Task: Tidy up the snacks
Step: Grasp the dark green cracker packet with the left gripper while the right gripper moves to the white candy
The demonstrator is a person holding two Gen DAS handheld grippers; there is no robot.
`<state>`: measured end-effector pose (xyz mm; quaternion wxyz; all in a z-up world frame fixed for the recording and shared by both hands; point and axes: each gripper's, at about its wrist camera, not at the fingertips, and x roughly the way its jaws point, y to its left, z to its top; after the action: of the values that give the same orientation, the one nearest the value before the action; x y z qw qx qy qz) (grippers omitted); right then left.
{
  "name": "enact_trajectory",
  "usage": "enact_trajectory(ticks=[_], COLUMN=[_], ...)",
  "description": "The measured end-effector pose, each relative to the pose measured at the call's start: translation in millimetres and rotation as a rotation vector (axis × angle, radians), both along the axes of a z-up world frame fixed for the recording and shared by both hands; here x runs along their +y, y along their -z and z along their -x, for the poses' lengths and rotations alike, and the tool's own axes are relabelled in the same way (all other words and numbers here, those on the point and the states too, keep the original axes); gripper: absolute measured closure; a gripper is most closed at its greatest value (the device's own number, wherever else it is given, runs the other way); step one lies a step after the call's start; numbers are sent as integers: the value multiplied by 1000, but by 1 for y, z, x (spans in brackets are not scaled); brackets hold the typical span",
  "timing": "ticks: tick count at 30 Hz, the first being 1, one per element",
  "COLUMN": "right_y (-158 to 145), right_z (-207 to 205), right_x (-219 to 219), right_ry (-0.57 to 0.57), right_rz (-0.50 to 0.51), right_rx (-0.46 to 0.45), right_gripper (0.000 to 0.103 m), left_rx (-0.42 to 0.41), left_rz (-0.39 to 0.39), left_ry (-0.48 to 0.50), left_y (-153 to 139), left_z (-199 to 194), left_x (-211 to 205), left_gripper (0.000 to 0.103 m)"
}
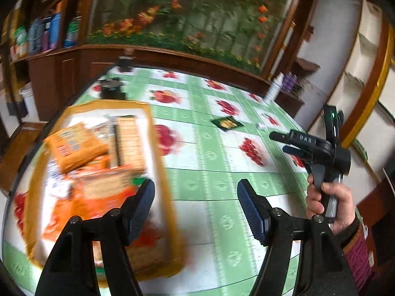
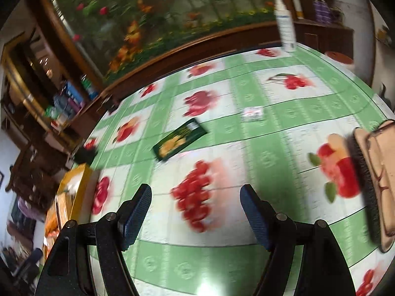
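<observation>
Nearest the left wrist lens, the left gripper (image 1: 196,209) stands with its dark ribbed pads apart and nothing between them, poised over the fruit-print tablecloth (image 1: 209,148). Just beneath its left finger sits the yellow-rimmed tray (image 1: 154,128), already heaped with orange biscuit packs (image 1: 76,145) and a long cracker sleeve; the load suggests this is the collecting place for the snacks. Further out, a small green snack packet (image 1: 227,123) lies alone on the cloth, well apart from the tray. At the right edge, a hand (image 1: 328,204) grips the handle of the other tool.

In the right wrist view, the right gripper (image 2: 196,212) is likewise spread and empty, hanging above a printed cherry cluster. Beyond its tips lies the green packet (image 2: 179,139), flat and tilted, with a tiny white wrapper (image 2: 253,114) further off. The tray's corner (image 2: 79,172) shows at the left edge. A bristle brush (image 2: 365,187) rests at the right, and a white spray bottle (image 2: 285,24) stands upright at the far table edge. Judging by its aim, the green packet looks like the next pick, so the spread fingers suit an approach.
</observation>
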<state>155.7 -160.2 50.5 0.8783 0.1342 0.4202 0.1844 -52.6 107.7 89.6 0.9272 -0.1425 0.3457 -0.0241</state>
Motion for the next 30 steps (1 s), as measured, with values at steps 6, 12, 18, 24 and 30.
enact_trajectory(ticks=[6,12,18,24,30], right_y=[8,14,13,13,17], right_z=[-16,-18,-20,-20,-22], right_x=[-37,-61,-65,-68,-67], right_ry=[55,106,102,100,95], right_rz=[-4,-101,-140,-180,-192], right_rx=[35,89,112,123,141], right_gripper=[25,25,25,25,25], left_rx=[50,85,140,220,244], left_rz=[-42,-101,-128,-63,-102], left_ry=[111,145,152,102,113], left_y=[-17,-31,-3,41,59], left_z=[-68,-151,-243,-304,-328], left_x=[-45,-81,-96,-84,-95], left_gripper=[27,25,24,24,24])
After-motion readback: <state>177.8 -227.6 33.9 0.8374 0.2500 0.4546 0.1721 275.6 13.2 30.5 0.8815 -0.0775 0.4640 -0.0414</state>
